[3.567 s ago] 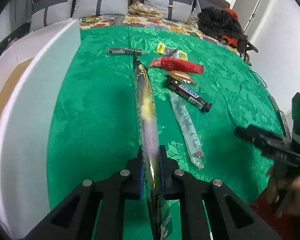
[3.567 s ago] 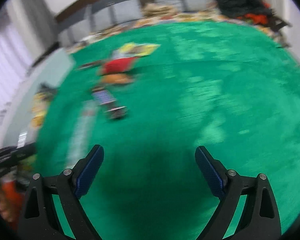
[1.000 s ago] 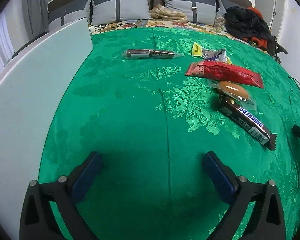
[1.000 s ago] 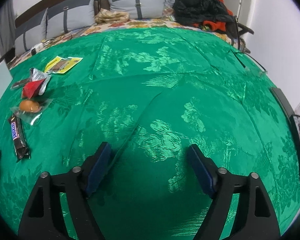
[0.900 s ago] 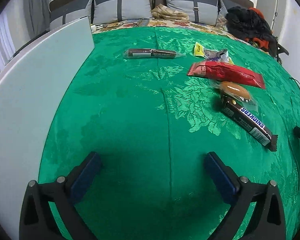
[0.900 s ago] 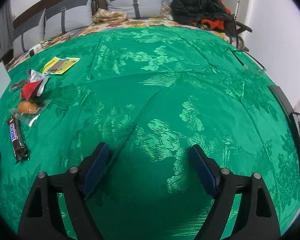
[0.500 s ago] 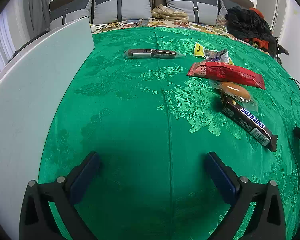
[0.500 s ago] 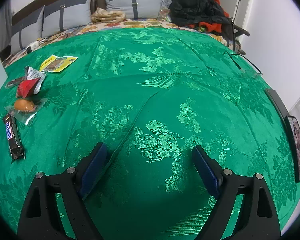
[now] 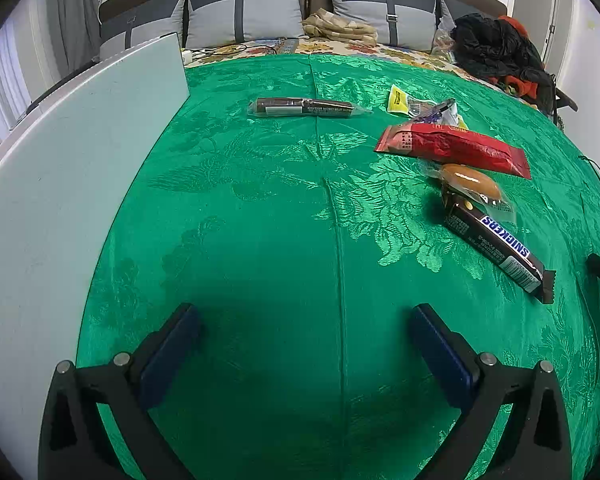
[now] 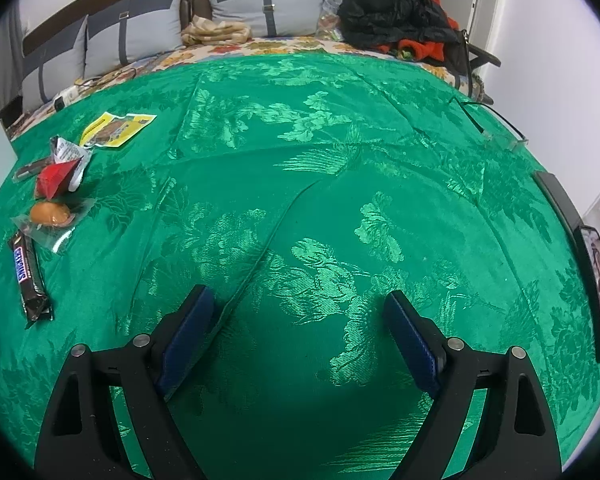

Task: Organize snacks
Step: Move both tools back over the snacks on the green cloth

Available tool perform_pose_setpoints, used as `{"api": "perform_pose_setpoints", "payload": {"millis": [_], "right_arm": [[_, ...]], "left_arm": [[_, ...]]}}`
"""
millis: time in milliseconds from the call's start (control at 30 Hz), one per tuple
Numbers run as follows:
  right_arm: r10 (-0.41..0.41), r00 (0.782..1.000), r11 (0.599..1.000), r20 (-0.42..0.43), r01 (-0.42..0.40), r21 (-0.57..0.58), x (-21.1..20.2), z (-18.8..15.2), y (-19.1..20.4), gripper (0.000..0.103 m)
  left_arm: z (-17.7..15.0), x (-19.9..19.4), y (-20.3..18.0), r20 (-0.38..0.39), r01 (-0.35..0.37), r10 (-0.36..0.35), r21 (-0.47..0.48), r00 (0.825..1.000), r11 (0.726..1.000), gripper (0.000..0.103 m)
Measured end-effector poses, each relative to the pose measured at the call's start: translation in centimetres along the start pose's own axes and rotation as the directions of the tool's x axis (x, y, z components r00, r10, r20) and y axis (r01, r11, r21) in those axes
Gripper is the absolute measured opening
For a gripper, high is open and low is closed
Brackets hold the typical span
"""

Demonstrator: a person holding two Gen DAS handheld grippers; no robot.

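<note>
Fingers spread wide on both your left gripper [image 9: 302, 322] and right gripper [image 10: 298, 304], nothing between them; the Snickers bar [image 9: 496, 242] lies beside the bun [image 9: 470, 184] on green cloth [image 9: 260, 220].

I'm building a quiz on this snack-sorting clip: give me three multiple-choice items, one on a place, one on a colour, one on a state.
1. What lies right next to the brown Snickers bar?
A. the round orange bun in clear wrap
B. the long dark bar in clear wrap
C. the grey cushions

2. What colour is the patterned cloth under the snacks?
A. blue
B. green
C. white

3. How do the left gripper and right gripper stand?
A. both shut on snacks
B. one holds a bar
C. both open, holding nothing

Answers: 1 A, the bun's wrap overlaps the bar's far end; 2 B, shiny green throughout; 3 C, only cloth shows between each pair of wide jaws.
</note>
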State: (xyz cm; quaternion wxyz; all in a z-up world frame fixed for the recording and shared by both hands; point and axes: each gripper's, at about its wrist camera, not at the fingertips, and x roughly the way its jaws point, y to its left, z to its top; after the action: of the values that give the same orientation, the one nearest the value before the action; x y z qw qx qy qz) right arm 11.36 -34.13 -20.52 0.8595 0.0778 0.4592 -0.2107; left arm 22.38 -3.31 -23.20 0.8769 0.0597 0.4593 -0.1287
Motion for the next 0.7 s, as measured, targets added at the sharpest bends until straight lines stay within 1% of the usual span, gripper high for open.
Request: {"api": "perform_pose_setpoints", "payload": {"millis": [500,567,600,633,667,700], "right_arm": [[0.009,1.0,1.0,-0.004,-0.009,0.01,0.1,0.0,-0.2,0.089],[0.009,1.0,1.0,-0.004,-0.009,0.01,0.1,0.0,-0.2,0.089],[0.009,1.0,1.0,-0.004,-0.009,0.01,0.1,0.0,-0.2,0.089],[0.009,1.0,1.0,-0.004,-0.009,0.01,0.1,0.0,-0.2,0.089],[0.009,1.0,1.0,-0.004,-0.009,0.011,0.1,0.0,-0.2,0.089],[0.008,1.0,1.0,-0.004,-0.008,0.01,0.1,0.0,-0.2,0.089]], "left_arm": [[0.0,0.0,0.0,-0.003,-0.002,0.002,-0.001,1.0,1.0,0.103],[0.2,-0.1,-0.1,-0.025,-0.01,0.009,-0.007,1.0,1.0,0.103],[0.3,-0.3,-0.2,-0.055,-0.005,0.003,-0.033,0.998,0.999,0.101],[0.4,-0.7,-0.4,-0.061,0.015,-0.019,-0.063,0.998,0.998,0.101],[0.6,-1.3,-0.7,-0.045,0.062,-0.067,-0.105,0.997,0.993,0.101],[1.0,-2.1,-1.2,-0.011,0.13,-0.133,-0.153,0.991,0.98,0.101]]}}
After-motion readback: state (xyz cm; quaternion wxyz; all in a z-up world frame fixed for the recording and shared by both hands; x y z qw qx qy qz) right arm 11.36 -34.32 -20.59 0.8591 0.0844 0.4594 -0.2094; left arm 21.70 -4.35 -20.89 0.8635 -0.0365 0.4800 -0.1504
